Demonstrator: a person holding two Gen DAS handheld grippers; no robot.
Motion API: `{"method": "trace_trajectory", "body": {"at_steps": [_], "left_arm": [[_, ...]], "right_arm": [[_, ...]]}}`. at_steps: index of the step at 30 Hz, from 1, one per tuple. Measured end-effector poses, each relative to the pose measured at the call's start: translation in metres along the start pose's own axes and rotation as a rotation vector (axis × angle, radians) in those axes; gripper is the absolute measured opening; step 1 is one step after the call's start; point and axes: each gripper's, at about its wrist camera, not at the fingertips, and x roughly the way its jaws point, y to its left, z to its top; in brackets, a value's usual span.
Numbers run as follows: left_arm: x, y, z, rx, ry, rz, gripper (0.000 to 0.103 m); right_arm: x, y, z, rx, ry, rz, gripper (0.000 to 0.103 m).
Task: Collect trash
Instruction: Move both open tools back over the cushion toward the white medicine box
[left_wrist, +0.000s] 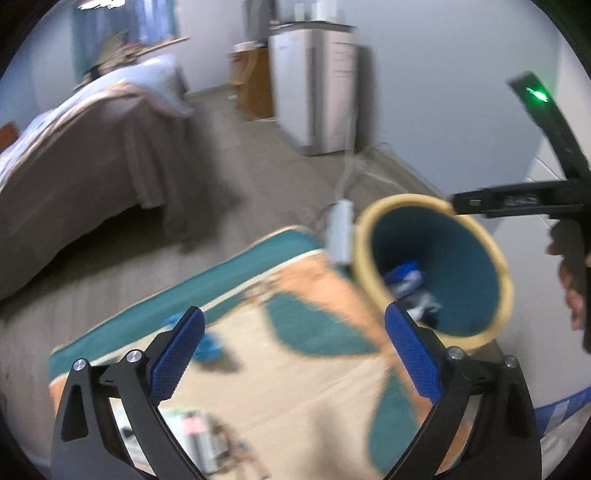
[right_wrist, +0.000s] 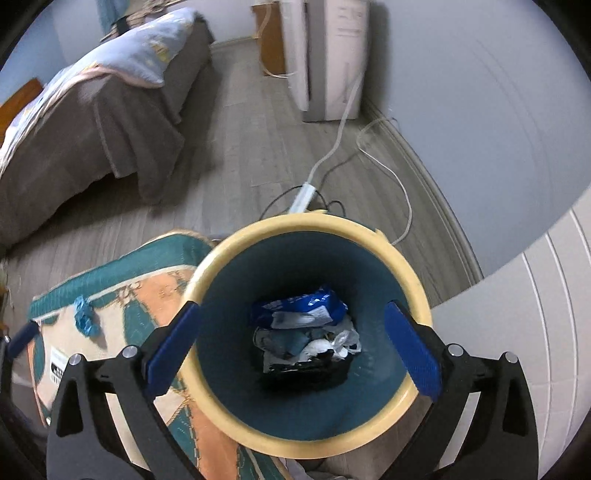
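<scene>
Overhead, right tongs (right_wrist: 291, 347) agape above bin (right_wrist: 417, 291)

Bed (right_wrist: 92, 110) left — white appliance (right_wrist: 332, 55) by wall, power strip (right_wrist: 304, 195) on floor.

Bed (right_wrist: 92, 110), wood floor (right_wrist: 251, 155), pale walls (right_wrist: 461, 110)

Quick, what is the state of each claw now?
Left claw: open, holding nothing, above the rug.
Right claw: open, holding nothing, above the bin.
</scene>
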Motion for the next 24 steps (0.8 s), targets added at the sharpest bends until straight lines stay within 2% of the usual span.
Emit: {"method": "trace_trajectory", "body": {"at_steps": [9, 15, 18, 24], "left_arm": [[-0.039, 0.087, -0.026, -0.107, 0.035, 0.146, 0.097], [-0.061, 0.118, -0.055, -0.147, 0.048, 0.192, 0.097], [-0.062, 0.133, -0.065, -0.195, 0.069, 0.191, 0.097], [-0.074, 0.146, -0.070, -0.213, 0.037, 0.179, 0.097]], "right_arm": [[-0.020, 0.069, 0.001, -0.126, -0.053, -0.002, 0.097], [-0.027, 0.110, -0.002, -0.183, -0.062, 0.009, 0.097], [-0.030, 0.133, -0.007, -0.219, -0.054, 0.017, 0.097], [-0.029, 0.169, -0.018, -0.255, -0.028, 0.045, 0.097]]}}
